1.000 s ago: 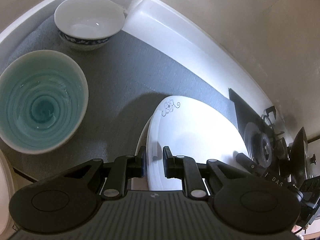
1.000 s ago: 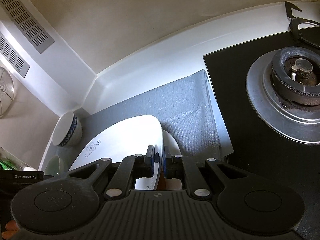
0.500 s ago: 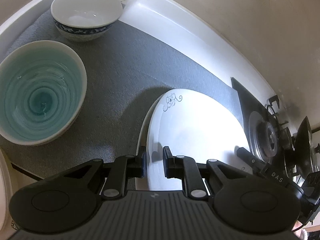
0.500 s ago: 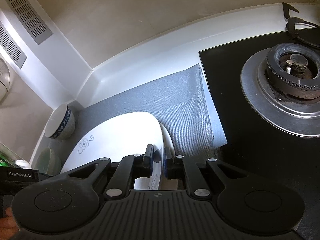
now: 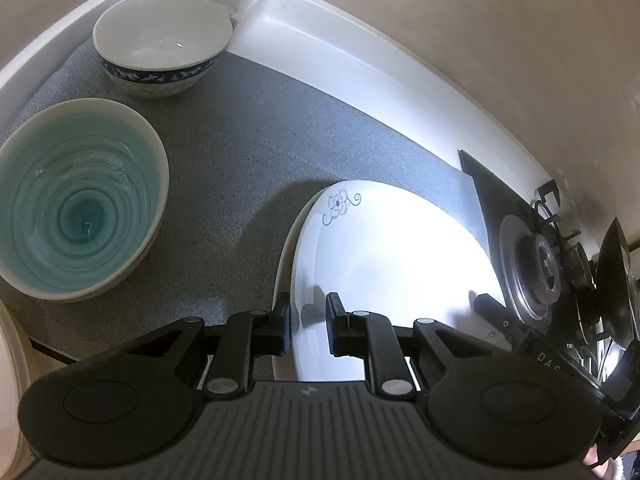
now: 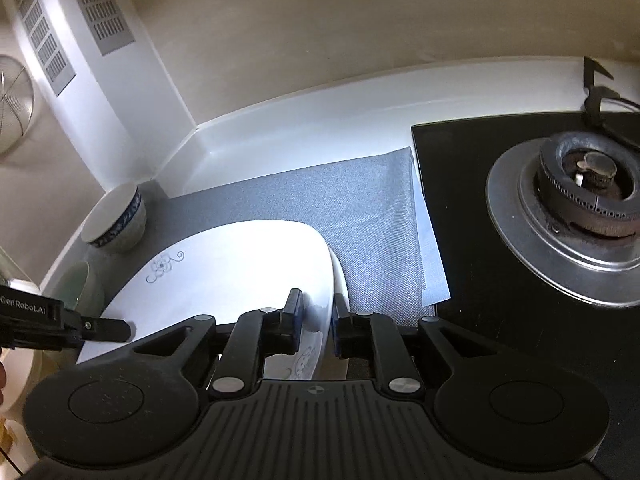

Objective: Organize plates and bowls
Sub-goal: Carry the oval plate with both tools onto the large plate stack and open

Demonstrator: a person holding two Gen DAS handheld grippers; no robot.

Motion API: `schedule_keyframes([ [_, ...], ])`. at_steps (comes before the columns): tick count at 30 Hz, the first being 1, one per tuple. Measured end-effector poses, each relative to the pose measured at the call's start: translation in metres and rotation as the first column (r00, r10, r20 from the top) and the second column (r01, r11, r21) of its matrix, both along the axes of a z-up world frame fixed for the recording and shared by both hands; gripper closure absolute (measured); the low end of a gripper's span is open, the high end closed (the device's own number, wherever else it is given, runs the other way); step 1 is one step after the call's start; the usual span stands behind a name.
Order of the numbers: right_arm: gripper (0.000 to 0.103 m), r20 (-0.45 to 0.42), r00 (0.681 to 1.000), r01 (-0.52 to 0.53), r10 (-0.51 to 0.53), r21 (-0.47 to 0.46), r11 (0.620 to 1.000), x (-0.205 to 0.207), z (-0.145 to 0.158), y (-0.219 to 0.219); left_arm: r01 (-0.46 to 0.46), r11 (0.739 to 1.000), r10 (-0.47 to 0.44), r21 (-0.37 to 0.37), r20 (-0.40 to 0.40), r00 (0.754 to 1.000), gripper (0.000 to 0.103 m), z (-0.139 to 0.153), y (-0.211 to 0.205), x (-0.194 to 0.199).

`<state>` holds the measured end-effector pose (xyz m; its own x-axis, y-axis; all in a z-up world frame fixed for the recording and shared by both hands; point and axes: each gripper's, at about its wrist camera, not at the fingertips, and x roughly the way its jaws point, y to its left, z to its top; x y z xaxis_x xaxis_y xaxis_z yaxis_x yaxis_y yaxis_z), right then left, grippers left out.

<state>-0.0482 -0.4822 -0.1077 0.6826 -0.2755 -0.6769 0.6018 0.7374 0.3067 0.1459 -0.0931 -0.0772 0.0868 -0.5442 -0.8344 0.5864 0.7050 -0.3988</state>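
A white plate with a blue flower mark (image 5: 384,256) (image 6: 240,264) lies over a second plate (image 6: 340,280) on the grey mat (image 5: 240,152). My left gripper (image 5: 307,326) straddles its left rim with the jaws slightly apart. My right gripper (image 6: 318,326) straddles its right rim, jaws also slightly apart. A teal-glazed bowl (image 5: 76,200) sits at the left. A white bowl with a blue band (image 5: 160,44) (image 6: 116,220) stands in the back corner.
A black gas hob with a burner (image 6: 580,184) (image 5: 540,264) lies right of the mat. White counter upstand and wall run behind. A cream plate edge (image 5: 8,380) shows at the far left. A wire strainer (image 6: 12,120) hangs on the wall.
Both grippers' jaws have opened slightly around the flower plate's rims. The plate has come down over the lower plate. Both cameras have pulled back a little.
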Motion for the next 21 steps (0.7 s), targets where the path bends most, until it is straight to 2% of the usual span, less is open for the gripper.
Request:
schedule_keyframes([
  [4,0.087,-0.001,1.000,-0.005,0.005,-0.003,1.000,0.0016,-0.0008,-0.0004,0.009,1.000,-0.009,0.006,0.008,1.000,0.084,0.0009,-0.0013,-0.0019],
  [9,0.086,-0.002,1.000,-0.009,0.009,-0.009,1.000,0.0041,-0.0019,-0.0009,0.023,1.000,-0.023,0.005,0.005,1.000,0.077,0.0009,-0.0031,-0.0009],
  [14,0.086,-0.009,1.000,-0.009,0.009,-0.015,1.000,0.0059,-0.0017,-0.0004,0.058,0.998,-0.058,0.003,-0.012,0.998,0.060,0.0021,-0.0063,-0.0019],
  [21,0.085,-0.024,1.000,-0.013,0.012,-0.040,0.999,0.0064,0.0007,0.0052,0.059,0.998,-0.059,0.009,-0.046,0.997,0.053,0.0029,-0.0085,-0.0022],
])
